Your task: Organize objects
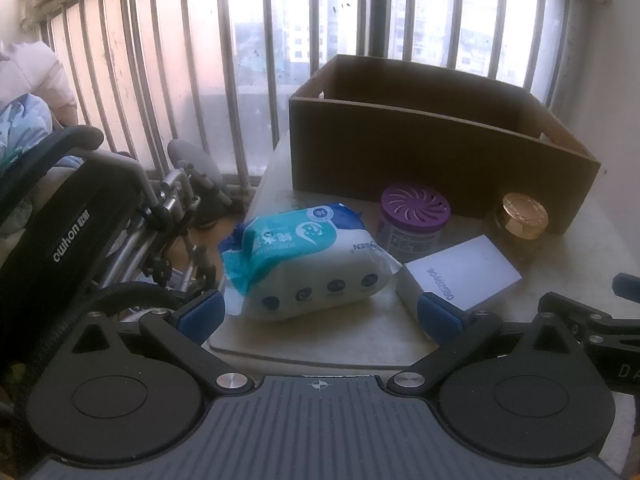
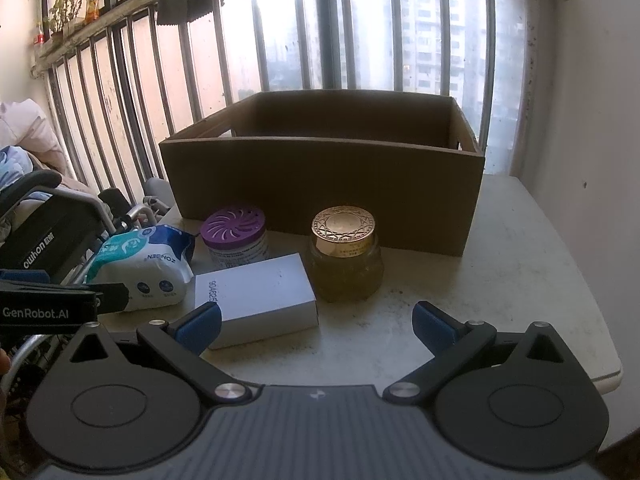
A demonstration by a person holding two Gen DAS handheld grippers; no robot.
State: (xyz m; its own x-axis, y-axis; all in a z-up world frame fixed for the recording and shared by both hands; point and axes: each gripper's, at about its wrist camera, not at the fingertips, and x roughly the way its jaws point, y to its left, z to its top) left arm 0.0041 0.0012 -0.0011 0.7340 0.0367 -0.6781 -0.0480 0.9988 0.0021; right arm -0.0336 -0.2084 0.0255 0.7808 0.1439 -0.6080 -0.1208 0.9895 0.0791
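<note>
A wet-wipes pack [image 1: 312, 260] [image 2: 146, 268], a purple-lidded canister [image 1: 412, 220] [image 2: 236, 236], a white box [image 1: 464, 276] [image 2: 260, 296] and a gold-lidded glass jar [image 1: 520, 220] [image 2: 345, 256] sit on a white table [image 2: 500, 280] in front of an open cardboard box [image 1: 420, 148] [image 2: 320, 184]. My left gripper [image 1: 320, 316] is open, empty, just short of the wipes pack. My right gripper [image 2: 316, 322] is open, empty, facing the jar and the white box.
A wheelchair [image 1: 80, 216] [image 2: 52, 236] stands left of the table. A barred window [image 2: 320, 40] runs behind the cardboard box, and a wall [image 2: 592, 120] closes the right side. The left gripper's body shows at the left edge of the right wrist view [image 2: 48, 300].
</note>
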